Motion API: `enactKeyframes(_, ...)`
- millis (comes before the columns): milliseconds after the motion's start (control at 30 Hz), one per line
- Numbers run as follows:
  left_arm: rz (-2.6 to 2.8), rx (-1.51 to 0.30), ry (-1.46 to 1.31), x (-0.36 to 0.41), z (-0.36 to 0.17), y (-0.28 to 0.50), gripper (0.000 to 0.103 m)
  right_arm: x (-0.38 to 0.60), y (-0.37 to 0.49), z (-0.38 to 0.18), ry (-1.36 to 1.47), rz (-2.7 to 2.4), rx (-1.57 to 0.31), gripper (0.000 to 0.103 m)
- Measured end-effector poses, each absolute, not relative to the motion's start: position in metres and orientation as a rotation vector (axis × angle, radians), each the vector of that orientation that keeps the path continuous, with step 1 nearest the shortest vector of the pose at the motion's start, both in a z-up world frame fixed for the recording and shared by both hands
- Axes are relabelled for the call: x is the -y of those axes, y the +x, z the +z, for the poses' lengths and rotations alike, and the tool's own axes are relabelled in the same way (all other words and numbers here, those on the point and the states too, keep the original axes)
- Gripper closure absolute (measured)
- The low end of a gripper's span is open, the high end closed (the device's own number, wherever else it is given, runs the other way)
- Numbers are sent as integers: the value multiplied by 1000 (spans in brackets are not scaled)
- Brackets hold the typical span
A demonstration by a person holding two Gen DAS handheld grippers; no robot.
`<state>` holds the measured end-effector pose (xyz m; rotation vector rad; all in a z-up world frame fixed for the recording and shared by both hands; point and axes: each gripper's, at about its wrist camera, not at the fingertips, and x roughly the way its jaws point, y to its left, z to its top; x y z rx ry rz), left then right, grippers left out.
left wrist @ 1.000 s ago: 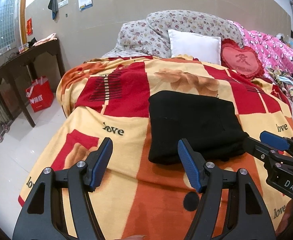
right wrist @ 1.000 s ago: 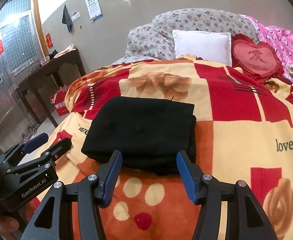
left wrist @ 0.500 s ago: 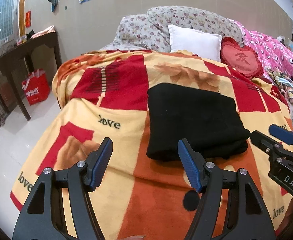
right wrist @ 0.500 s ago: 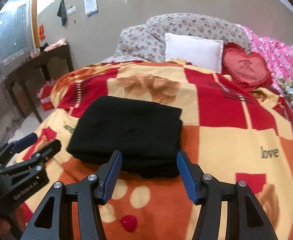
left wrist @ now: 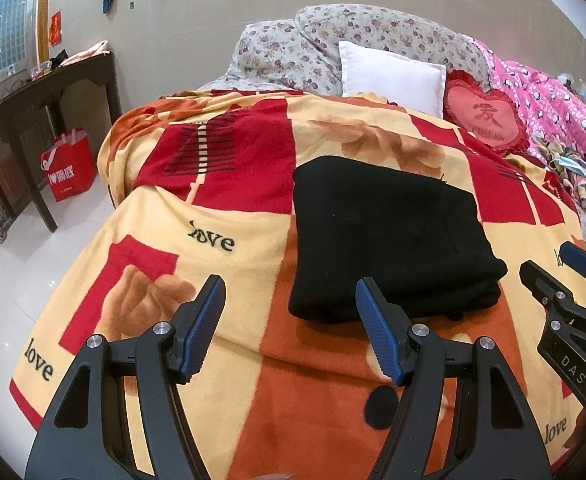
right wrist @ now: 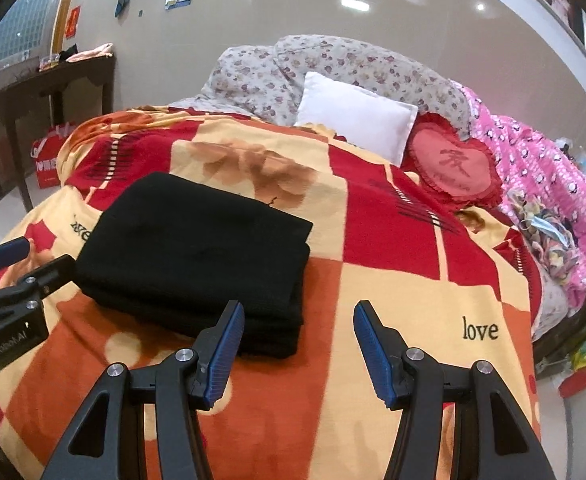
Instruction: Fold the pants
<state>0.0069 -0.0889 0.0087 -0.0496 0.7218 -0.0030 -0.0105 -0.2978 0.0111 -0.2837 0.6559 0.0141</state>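
Black pants (left wrist: pixel 385 236) (right wrist: pixel 197 256) lie folded into a thick rectangular stack on a red, orange and cream blanket (left wrist: pixel 221 216) (right wrist: pixel 393 280) covering the bed. My left gripper (left wrist: pixel 291 328) hovers open over the blanket, just short of the stack's near left corner, with nothing between its blue pads. My right gripper (right wrist: pixel 299 346) is open too, near the stack's right corner, and empty. Each gripper shows at the edge of the other's view: the right one (left wrist: pixel 565 272) and the left one (right wrist: pixel 17 260).
A white pillow (left wrist: pixel 393 76), a red heart cushion (left wrist: pixel 485 120), floral bedding (left wrist: pixel 333 44) and a pink quilt (left wrist: pixel 553 112) fill the far and right side of the bed. A dark wooden table (left wrist: pixel 41 96) and a red bag (left wrist: pixel 69 164) stand on the white floor at left.
My right gripper has swung and rolled to the right, so the folded pants now sit to its left instead of between its fingers. The left gripper's view shifted only slightly.
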Motion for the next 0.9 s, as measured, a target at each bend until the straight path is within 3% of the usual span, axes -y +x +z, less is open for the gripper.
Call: enactKeyframes(900, -3, -722, -48, 90, 8, 7, 35, 294, -9, 5, -306, 5, -664, 48)
